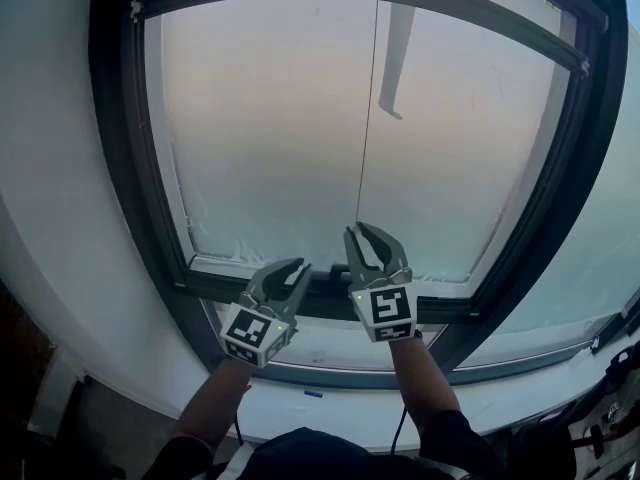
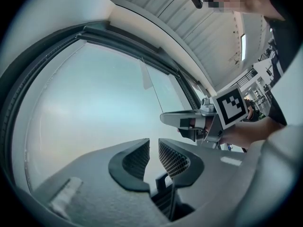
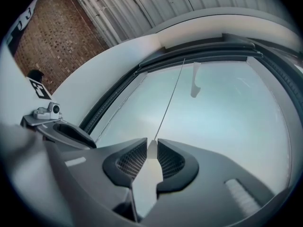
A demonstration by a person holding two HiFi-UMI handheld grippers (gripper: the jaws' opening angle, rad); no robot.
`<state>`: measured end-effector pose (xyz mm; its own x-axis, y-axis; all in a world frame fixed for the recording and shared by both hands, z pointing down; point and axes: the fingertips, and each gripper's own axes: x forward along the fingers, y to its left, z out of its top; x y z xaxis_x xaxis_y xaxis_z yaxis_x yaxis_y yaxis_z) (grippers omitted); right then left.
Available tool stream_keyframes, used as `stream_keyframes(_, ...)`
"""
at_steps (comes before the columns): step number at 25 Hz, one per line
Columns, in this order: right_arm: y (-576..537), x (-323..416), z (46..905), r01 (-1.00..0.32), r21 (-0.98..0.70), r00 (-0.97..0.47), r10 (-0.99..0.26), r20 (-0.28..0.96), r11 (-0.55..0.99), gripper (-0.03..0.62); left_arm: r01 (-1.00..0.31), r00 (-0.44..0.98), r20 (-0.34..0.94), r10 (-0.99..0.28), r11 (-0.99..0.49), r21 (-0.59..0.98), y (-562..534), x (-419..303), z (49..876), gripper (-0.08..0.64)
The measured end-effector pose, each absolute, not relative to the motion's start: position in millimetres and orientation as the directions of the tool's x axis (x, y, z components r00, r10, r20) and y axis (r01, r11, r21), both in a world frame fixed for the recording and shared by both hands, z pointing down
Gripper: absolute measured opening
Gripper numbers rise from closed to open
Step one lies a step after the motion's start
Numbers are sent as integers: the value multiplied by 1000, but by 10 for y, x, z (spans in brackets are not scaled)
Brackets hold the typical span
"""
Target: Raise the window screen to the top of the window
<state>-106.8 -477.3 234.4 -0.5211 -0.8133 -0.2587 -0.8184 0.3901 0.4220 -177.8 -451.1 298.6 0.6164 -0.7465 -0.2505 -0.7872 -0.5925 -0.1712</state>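
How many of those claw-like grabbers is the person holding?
2. The left gripper sits low at the window frame, jaws apart, empty. The right gripper, beside it and higher, pinches the pull tab on a thin cord. No others visible.

No readable words, numbers or brand names in any view. The only marks are black-and-white square markers: one on the cube of my left tool (image 1: 290, 272) at (image 1: 252, 330), one on the cube of my right tool (image 1: 357, 230) at (image 1: 390, 306). They are block patterns, not letters. The right tool's marker also shows in the left gripper view (image 2: 232, 107). In the right gripper view, dark letter-like strokes (image 3: 20, 18) sit on a white surface at the top left edge, cut off and unreadable.
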Motion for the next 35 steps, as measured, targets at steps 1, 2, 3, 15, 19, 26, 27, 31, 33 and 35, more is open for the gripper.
stream_keyframes(1,-4755,-1061,2267,-822,420,-519,-809,-275,385,72,-788,616,-250,-747,-590,-176,-4505,-1777,2980,64)
stream_keyframes(2,-4743,-1052,2197,-824,423,-517,-806,-288,378,72,-789,615,-248,-748,-588,-179,-4497,-1776,2971,64)
stream_keyframes(3,-4737,-1043,2135,-825,428,-514,-804,-297,370,72,-789,614,-246,-750,-587,-182,-4489,-1776,2966,64)
stream_keyframes(15,-4829,-904,1800,-819,475,-502,-802,-323,322,72,-787,614,-226,-757,-565,-248,-4424,-1767,2990,64)
stream_keyframes(19,-4774,-883,1541,-826,474,-500,-785,-366,305,74,-785,619,-243,-747,-601,-149,-4442,-1787,2952,64)
stream_keyframes(26,-4634,-924,1558,-812,503,-516,-768,-379,297,90,-773,634,-244,-733,-608,-180,-4339,-1741,2952,65)
stream_keyframes(27,-4616,-937,1581,-810,505,-518,-767,-378,298,118,-772,635,-249,-731,-609,-180,-4327,-1747,2937,64)
stream_keyframes(31,-4520,-932,1672,-822,490,-502,-776,-382,291,173,-780,626,-255,-738,-604,-167,-4287,-1766,2953,64)
stream_keyframes(33,-4475,-884,1773,-830,472,-495,-781,-380,297,173,-786,617,-260,-742,-599,-156,-4249,-1783,2984,65)
stream_keyframes(35,-4450,-822,1931,-837,442,-496,-787,-366,322,173,-791,609,-269,-747,-597,-135,-4194,-1803,2982,65)
